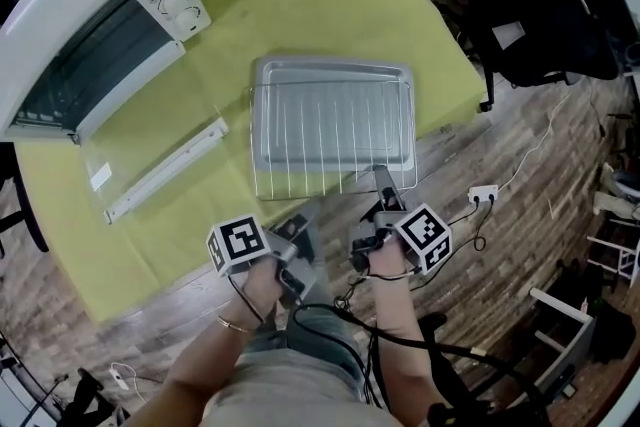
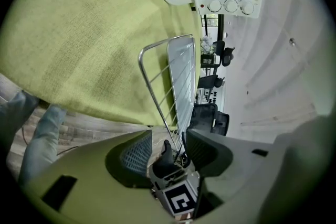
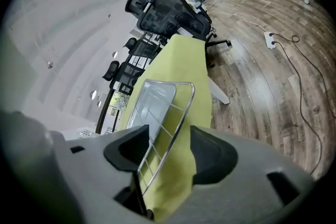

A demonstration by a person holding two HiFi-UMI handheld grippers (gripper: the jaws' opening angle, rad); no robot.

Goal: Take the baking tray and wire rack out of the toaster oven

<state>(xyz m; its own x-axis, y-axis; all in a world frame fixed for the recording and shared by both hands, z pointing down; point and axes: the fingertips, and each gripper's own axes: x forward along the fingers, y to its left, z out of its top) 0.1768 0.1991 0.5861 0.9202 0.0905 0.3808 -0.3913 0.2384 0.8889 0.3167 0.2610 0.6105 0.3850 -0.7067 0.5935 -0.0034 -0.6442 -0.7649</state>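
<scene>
Steel wire rack [image 1: 330, 130] atop baking tray [image 1: 262, 115]; near edge btwn parted jaws, L gripper [image 1: 305, 215] + R gripper [image 1: 385, 195], unpinched; bare cloth [image 1: 300, 5] beyond.

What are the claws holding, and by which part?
Nothing: the left claw and right claw stand open, the wire rack's near edge loose between their jaws.

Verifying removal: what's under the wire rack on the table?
The baking tray lies under the wire rack, on the green cloth. The rack's near edge overhangs the tray. Whatever is beneath the tray is covered.
</scene>
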